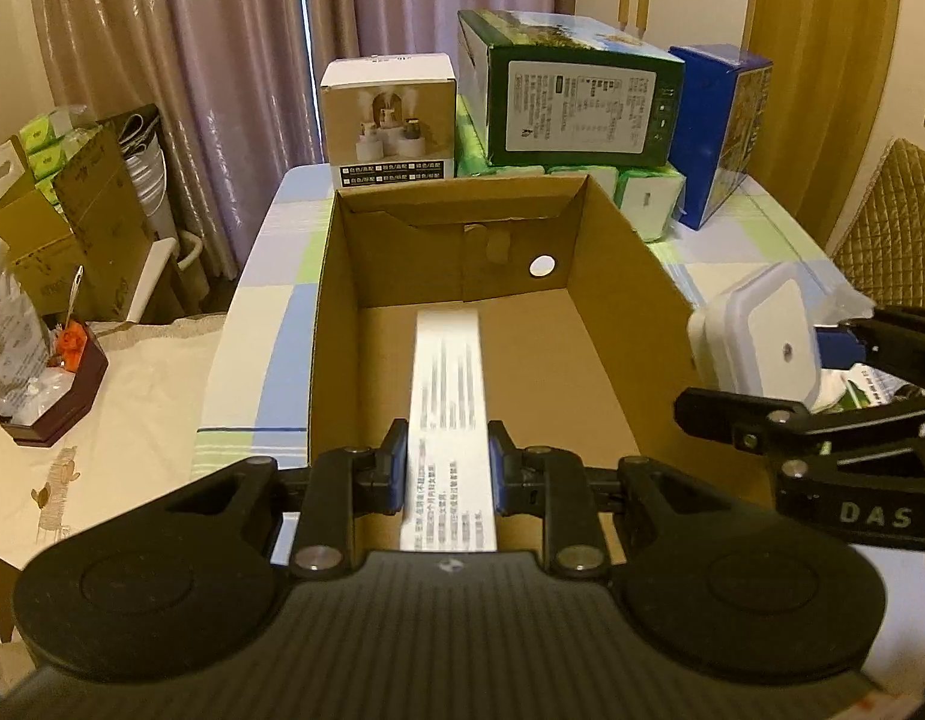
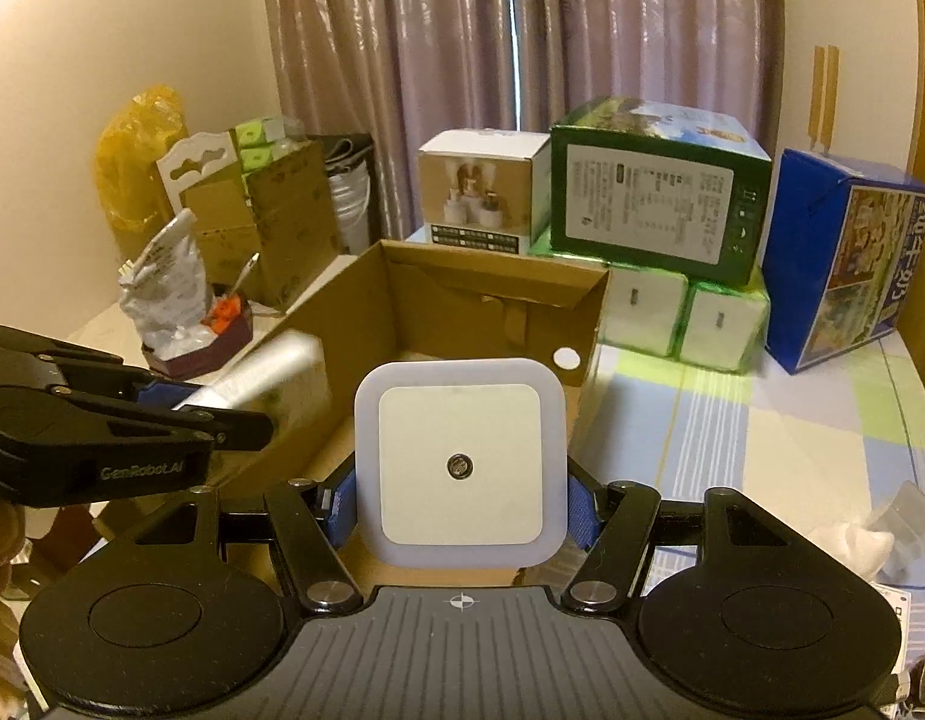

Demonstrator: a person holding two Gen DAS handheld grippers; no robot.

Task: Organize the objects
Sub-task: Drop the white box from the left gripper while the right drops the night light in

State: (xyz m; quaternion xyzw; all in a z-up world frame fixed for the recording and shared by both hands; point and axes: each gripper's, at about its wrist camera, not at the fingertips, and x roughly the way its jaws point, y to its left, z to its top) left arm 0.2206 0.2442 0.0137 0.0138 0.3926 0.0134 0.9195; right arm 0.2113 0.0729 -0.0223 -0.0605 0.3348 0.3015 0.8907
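Note:
An open brown cardboard box (image 1: 618, 300) (image 2: 492, 294) stands on the checked tablecloth. My left gripper (image 1: 447, 462) is shut on a long white printed paper strip (image 1: 447, 402) that reaches out over the box's inside. In the right wrist view the same strip (image 2: 252, 378) shows blurred at the left, held by the left gripper (image 2: 222, 414). My right gripper (image 2: 459, 510) is shut on a square white night light (image 2: 459, 465) with a small round sensor, at the box's near right corner. In the left wrist view this night light (image 1: 756, 336) hangs beside the box's right wall.
Behind the box stand a white product box (image 1: 387, 120), a green carton (image 1: 582, 96) on tissue packs (image 1: 648, 192) and a blue carton (image 1: 720, 126). A side table at the left holds a dark tray with bags (image 1: 48, 390). Clear wrapping and white paper (image 2: 870, 534) lie at the right.

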